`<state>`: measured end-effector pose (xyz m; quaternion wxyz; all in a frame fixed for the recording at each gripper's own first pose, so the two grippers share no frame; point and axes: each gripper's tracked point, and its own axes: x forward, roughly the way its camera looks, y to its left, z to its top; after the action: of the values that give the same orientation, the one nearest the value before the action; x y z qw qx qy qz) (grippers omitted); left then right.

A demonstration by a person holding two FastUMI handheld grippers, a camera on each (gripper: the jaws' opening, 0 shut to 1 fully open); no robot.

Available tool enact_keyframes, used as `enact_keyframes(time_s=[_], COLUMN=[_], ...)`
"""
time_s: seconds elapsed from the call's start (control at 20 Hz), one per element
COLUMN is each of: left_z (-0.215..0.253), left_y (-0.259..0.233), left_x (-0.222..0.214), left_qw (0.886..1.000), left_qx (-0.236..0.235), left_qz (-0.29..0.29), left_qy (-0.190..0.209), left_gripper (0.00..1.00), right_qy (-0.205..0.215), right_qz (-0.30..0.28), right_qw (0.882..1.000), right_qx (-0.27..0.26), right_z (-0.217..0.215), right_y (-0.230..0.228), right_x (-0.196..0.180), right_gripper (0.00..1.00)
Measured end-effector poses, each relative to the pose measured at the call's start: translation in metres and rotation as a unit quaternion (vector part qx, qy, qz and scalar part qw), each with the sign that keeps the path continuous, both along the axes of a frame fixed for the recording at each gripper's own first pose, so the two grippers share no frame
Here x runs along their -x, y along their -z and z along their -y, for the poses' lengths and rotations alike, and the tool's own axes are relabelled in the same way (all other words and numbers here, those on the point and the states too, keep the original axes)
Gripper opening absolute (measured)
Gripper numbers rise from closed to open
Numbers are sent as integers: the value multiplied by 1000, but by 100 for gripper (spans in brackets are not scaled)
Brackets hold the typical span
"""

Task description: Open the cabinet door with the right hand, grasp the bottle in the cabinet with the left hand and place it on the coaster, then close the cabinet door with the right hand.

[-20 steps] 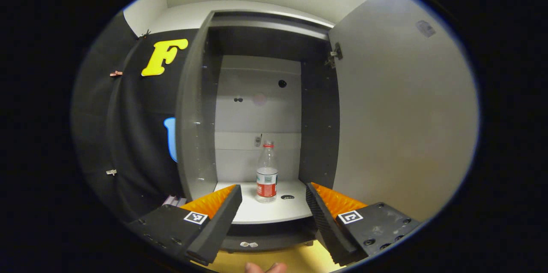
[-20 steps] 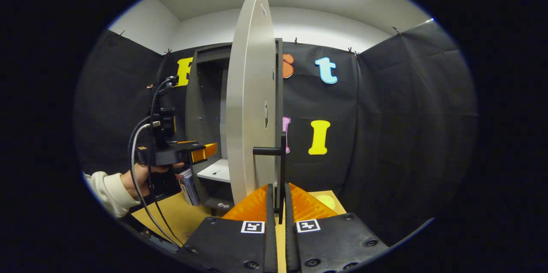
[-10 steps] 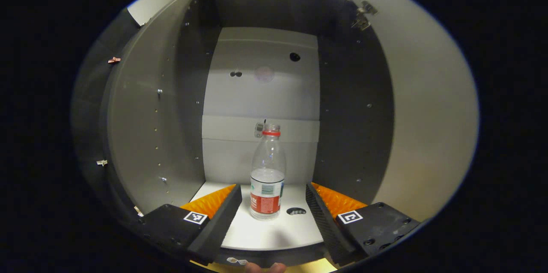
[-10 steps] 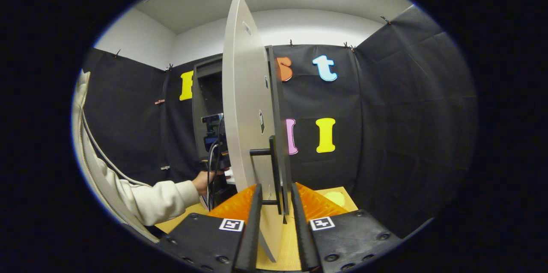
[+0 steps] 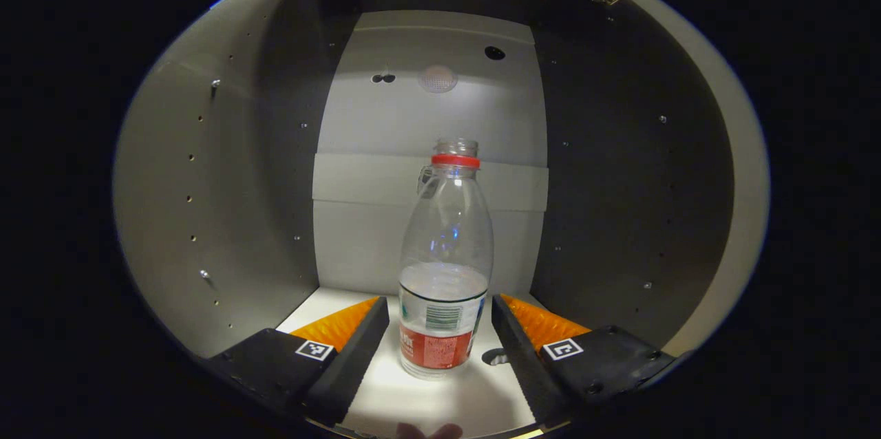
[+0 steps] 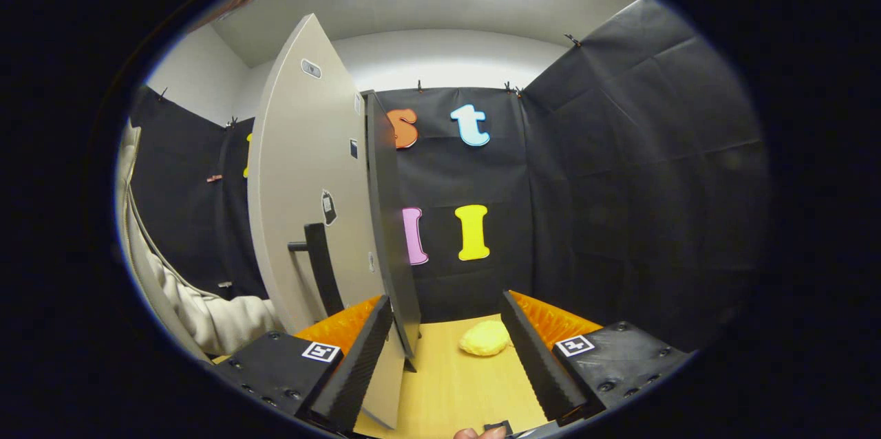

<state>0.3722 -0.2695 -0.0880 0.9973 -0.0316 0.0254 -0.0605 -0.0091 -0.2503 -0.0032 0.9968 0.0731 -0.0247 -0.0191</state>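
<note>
Inside the cabinet (image 5: 206, 170), one bottle (image 5: 444, 274) is being framed between the two fingers of the left gripper (image 5: 440, 329). One bottle, one cabinet, one door (image 6: 303, 184), one handle (image 6: 320, 267) and one coaster (image 6: 485, 339) are being counted across the two views, along with two grippers.

The bottle is being kept upright on the white shelf (image 5: 440, 401), its long axis running vertically and its uncapped mouth pointing up; a red ring is being shown at its neck and a red-and-white label around its lower part. It is standing straight ahead of the left gripper, centred in the gap between the fingers, with clear space being left on both sides, so no contact is being made. The left gripper's jaws are being held wide apart and level, reaching forward into the cabinet.

In the right gripper view, the right gripper (image 6: 447, 343) is likewise being held wide, gripping nothing. The door is being seen swung open, ahead and to the left of that gripper, with its black handle just beyond the left finger and untouched. The yellow coaster is lying on the wooden table (image 6: 454, 391) straight ahead, between the fingers. A light sleeve (image 6: 213, 318) is being seen at the far left.
</note>
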Motion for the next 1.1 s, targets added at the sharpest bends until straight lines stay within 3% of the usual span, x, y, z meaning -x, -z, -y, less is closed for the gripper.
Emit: enact_keyframes(time_s=[0.2, 0.3, 0.45, 0.8, 1.1], left_z=[7, 7, 8, -6, -57], left_y=[-2, -2, -13, -51, -62], left_x=[-16, -14, -1, 70, 151], left_qw=[1000, 999, 999, 998, 998], left_qx=[-21, -30, -41, -35, 2], left_qz=[12, 10, 14, 28, 45], left_qy=[13, 18, 20, 39, 38], left_gripper=[95, 78, 76, 76, 76], right_qy=[8, 22, 39, 61, 71], right_qz=[-19, -5, 1, -13, -3], right_qw=[1000, 1000, 999, 998, 997], right_qx=[-13, -4, 20, 15, 2], right_z=[10, 18, 23, 14, 3], right_y=[9, 4, 5, 4, -7], right_x=[-1, 0, 0, 1, -6], right_gripper=[98, 98, 98, 97, 98])
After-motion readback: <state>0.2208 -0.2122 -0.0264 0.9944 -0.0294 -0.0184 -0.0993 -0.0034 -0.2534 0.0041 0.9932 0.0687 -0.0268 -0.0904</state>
